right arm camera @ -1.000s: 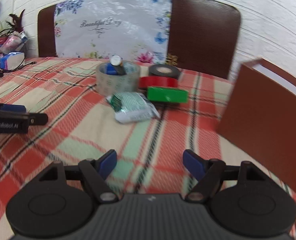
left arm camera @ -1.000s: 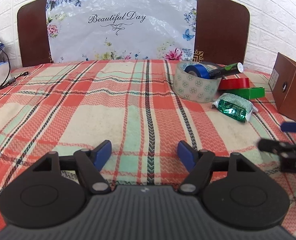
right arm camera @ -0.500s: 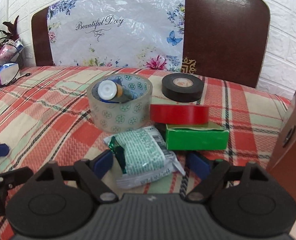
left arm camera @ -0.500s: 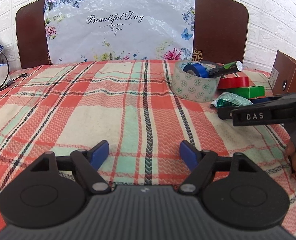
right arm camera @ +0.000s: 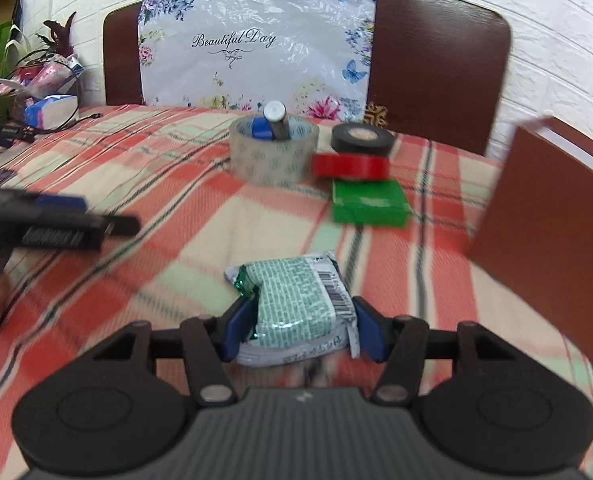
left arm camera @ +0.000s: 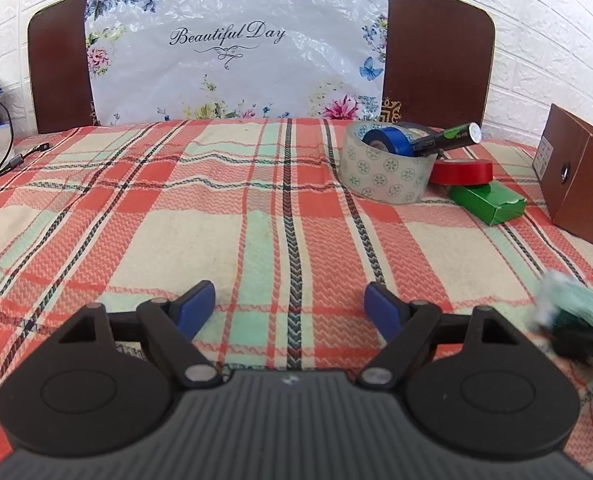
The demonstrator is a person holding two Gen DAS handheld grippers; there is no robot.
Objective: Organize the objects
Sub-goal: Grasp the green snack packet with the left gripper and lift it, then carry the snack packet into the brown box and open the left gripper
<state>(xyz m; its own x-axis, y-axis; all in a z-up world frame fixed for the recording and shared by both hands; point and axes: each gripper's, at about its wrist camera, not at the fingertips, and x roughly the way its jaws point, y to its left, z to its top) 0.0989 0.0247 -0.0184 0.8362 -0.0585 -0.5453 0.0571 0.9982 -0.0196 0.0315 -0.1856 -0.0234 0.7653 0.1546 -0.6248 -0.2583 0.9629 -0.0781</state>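
1. Your right tool (right arm camera: pixel 298 330): jaws just closed in, blue pads now clamped on the crinkly green-and-white foil packet (right arm camera: pixel 296 300), carried away from its earlier spot beside the green box (right arm camera: pixel 370 204).
2. Your left tool (left arm camera: pixel 290 306): jaws just widened, spread apart, empty, over the plaid-covered bed (left arm camera: pixel 176 208).

a home bedroom — plaid bedspread (left arm camera: pixel 256 208), wooden headboard (left arm camera: pixel 436 52), white brick-pattern wall (left arm camera: pixel 536 20).

- The left gripper (left arm camera: pixel 290 300) hangs over the plaid cloth (left arm camera: pixel 176 208), jaws wide, having just opened further, with nothing between them.
- A clear tape roll (left arm camera: pixel 384 172) near the far right corner holds a blue tape roll (left arm camera: pixel 388 141) and a battery (left arm camera: pixel 448 139).
- A red tape roll (left arm camera: pixel 462 171) and a green box (left arm camera: pixel 488 202) lie beside it.
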